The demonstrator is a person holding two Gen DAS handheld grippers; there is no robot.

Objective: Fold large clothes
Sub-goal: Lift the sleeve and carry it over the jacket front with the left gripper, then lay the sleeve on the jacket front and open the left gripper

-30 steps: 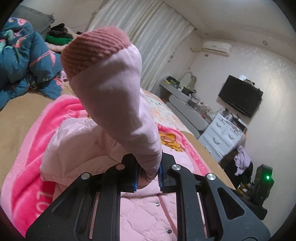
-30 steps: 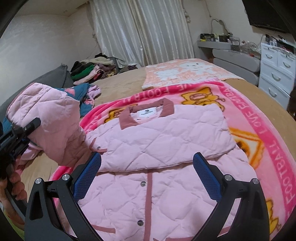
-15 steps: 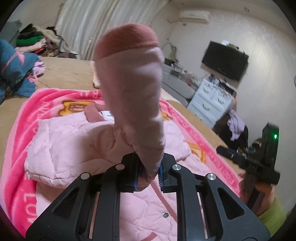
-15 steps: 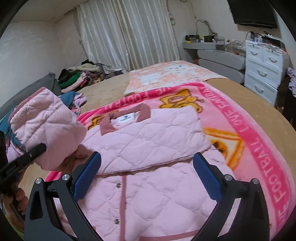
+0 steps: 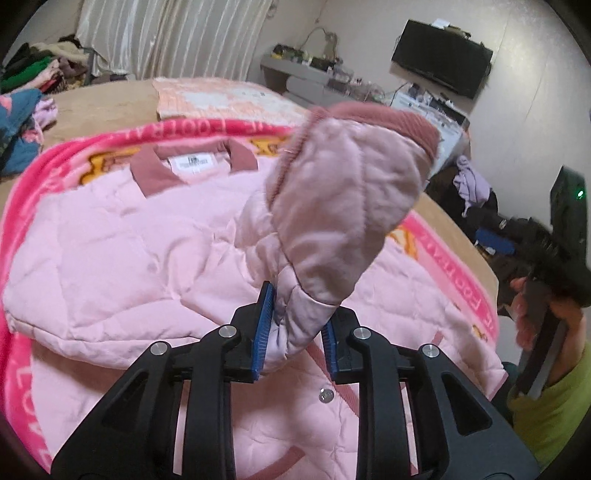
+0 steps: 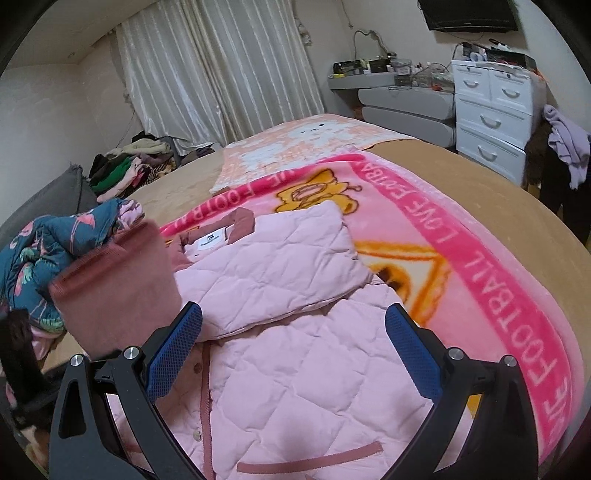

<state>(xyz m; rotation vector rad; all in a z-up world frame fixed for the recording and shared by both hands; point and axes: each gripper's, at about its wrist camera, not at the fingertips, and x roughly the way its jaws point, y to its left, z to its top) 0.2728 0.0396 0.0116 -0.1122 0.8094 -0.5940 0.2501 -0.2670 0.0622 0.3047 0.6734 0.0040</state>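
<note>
Pink blanket (image 6: 480, 236), right wrist view: border lettering along the right edge reads "LOVE FOOTBALL" w/ part of another "LOVE" below; top border shows "FOOT…", rest hidden. In the left wrist view the same border shows "FOO…" at right and "LOV…" at lower left. White neck label (image 6: 211, 240) in the pink jacket (image 6: 295, 369) collar: small logo + print, too small to read.

A lived-in home bedroom. A wide bed (image 6: 461, 192) fills the middle under a pink cartoon blanket (image 6: 491, 291). Full-length curtains (image 6: 218, 74) hang at 12 o'clock, a white chest of drawers (image 6: 491, 114) stands at 2 o'clock beneath a wall-mounted television (image 6: 469, 14), and heaped clothes (image 6: 129, 166) lie at 10 o'clock.
</note>
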